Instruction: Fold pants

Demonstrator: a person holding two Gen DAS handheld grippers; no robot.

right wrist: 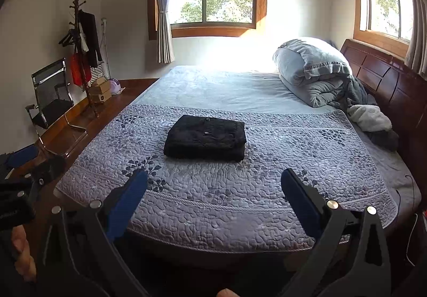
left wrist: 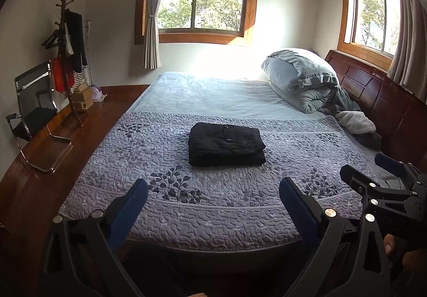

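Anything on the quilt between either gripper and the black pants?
Nothing visible. Only bare patterned quilt lies between the open left gripper, the open right gripper and the folded black pants. The bundled duvet sits off by the headboard.

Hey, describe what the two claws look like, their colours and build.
Both match. The left claw and right claw each have two long blue ribbed fingers mounted on black angular plastic frames with triangular cut-outs, joined by round silver bolts. No cables or sleeves are visible.
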